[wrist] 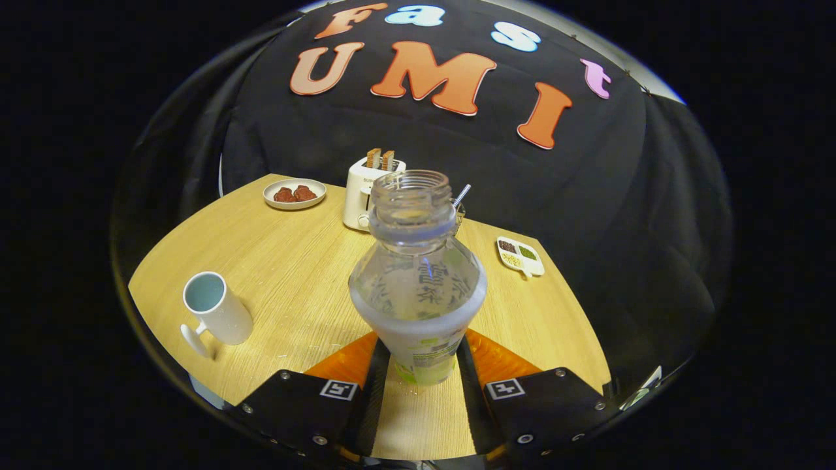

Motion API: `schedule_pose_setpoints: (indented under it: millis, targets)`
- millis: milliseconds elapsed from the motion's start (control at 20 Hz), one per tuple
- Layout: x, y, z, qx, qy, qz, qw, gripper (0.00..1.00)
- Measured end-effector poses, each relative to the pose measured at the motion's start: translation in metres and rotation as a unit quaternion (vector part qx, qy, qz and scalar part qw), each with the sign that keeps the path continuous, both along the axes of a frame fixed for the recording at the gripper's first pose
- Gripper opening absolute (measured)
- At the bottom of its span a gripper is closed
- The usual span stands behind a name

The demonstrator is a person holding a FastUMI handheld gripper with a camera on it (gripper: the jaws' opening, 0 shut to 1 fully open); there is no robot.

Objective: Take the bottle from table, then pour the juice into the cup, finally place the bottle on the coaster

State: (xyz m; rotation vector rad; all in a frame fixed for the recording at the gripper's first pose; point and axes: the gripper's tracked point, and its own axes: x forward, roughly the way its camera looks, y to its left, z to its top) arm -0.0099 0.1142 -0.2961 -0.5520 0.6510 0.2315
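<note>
I have the gripper [421, 365] closed around the lower body of the clear plastic bottle [418, 287]: both jaws press against its labelled base, one on each side, and the bottle stands upright between them with its cap off and its open neck toward the far edge of the worktop [281, 261]. A pale liquid fills only the lower part of the bottle; the upper part is clear. I cannot tell whether its base touches the wood or sits just above it.

The white cup [215, 313] stands near the left edge of the worktop, well apart from the bottle, its handle turned toward me and its mouth open.

Behind the bottle, near the far edge, a white toaster [362, 189] holds two slices of toast [381, 158]. To its left a small plate [294, 193] carries two brown pieces of food. Toward the right edge lies a small divided dish [520, 256] with dark, green and pale fillings. A striped straw [461, 194] rises just behind the bottle's neck.
</note>
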Motion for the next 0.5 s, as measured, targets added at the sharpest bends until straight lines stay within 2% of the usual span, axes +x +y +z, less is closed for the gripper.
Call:
schedule_pose_setpoints:
  millis: [200,500]
  targets:
    - [0.003,0.022,0.003,-0.048,-0.019,0.036,0.998,0.57]
    - [0.002,0.063,-0.003,-0.122,-0.040,0.106,0.986,0.57]
